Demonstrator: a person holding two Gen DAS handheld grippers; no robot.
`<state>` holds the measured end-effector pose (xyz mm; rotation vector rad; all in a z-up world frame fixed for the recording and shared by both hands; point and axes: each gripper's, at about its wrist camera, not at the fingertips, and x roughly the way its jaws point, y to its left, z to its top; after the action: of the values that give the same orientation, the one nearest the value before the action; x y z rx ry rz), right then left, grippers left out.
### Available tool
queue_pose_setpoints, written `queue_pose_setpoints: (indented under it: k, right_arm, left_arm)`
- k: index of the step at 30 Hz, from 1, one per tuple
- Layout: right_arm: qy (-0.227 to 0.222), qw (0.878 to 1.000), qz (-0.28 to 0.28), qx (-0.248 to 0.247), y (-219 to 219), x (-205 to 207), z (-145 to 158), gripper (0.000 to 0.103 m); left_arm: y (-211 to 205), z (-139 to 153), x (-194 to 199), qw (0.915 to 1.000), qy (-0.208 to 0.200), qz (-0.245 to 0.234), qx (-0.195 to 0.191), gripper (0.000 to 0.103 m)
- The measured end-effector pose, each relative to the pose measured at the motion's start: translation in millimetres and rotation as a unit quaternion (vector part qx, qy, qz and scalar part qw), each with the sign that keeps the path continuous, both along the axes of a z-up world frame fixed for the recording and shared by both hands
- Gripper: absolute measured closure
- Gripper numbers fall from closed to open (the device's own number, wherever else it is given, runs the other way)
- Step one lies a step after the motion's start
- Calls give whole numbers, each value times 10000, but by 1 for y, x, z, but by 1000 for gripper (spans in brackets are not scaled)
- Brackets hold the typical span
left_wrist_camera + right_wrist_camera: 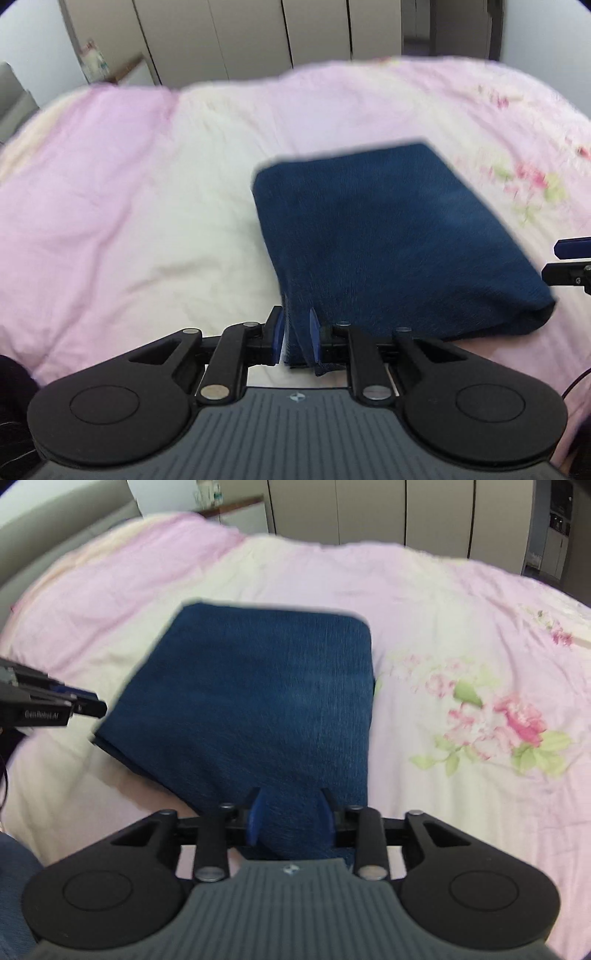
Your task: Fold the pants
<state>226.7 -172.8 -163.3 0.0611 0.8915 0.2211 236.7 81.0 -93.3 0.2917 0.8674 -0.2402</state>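
My left claw (296, 341) grips the near corner of the folded navy pants (388, 236) lying on the pink bedspread (110, 184); this view alone catches the right claw's tip at its right edge. From the right wrist, my right claw (290, 818) has pants fabric between its jaws, though I cannot tell if they press; floral print (517, 723) shows clearly here.
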Motion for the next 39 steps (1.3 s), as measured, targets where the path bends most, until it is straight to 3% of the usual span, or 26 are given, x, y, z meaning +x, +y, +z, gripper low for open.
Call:
queue_pose_setpoints:
  k: [2,7,12,14,16,19,23,27,32,39]
  right_arm:
    - [-324,9995,-33,26,-1,-16,29,56]
    - [-1198,9927,-135,-24,5,-72,99,29]
    - [-1797,9833,-270,-100,14,-133,136,5]
    - [-2078,9767,-485,-228,18,-159,140,5]
    - [-2178,9735,-644,-268,21,-181,140,5]
    - [-2152,9735,-735,-253,25,-206,137,5]
    - [-2243,9704,-730,-509,33,-235,125,5]
    - [-2141,9733,-718,-401,33,-240,108,5]
    - [-1861,9787,-783,-362,34,-237,92,5]
    - [-1767,9800,-859,-332,31,-236,83,5]
  left_arm:
    - [2,36,-26,9989,-447,102,-43,77]
    - [-4,110,-103,9872,-1486,461,-346,44]
    - [-18,132,-168,9784,-1880,604,-617,37]
    - [-20,127,-188,9730,-2022,814,-761,30]
    - [-26,119,-204,9705,-2132,919,-653,23]
    - [-39,104,-218,9725,-2131,891,-310,17]
    - [-47,85,-230,9750,-1976,885,-494,15]
    - [-55,65,-233,9811,-1618,880,-600,14]
    - [-58,51,-236,9823,-1403,1068,-627,14]
    - [-60,49,-239,9810,-1457,1151,-564,14]
